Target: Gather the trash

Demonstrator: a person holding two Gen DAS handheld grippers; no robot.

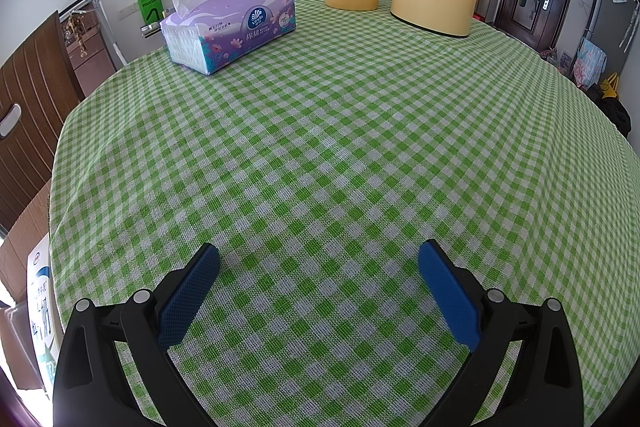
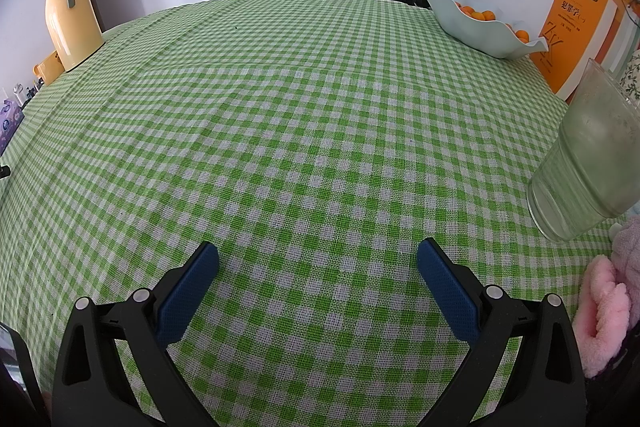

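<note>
Right wrist view: both grippers, left gripper (image 1: 319, 269) and right gripper (image 2: 318, 267), spread empty; no trash visible on table (image 2: 304, 131), right could tip the glass (image 2: 588, 163) at the right edge.

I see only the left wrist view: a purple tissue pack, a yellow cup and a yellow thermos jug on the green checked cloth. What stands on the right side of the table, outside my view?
Observer: A pale blue wavy-edged bowl holding oranges stands at the far right.
Operator: Is anything nearer to the right gripper?
Observer: Yes, a clear ribbed plastic cup stands to the right of the right gripper, apart from its open fingers.
Operator: Do you see any trash there?
Observer: None on the green checked tablecloth; only orange books behind the bowl and something pink and fluffy at the edge.
Operator: My left gripper is open too.
</note>
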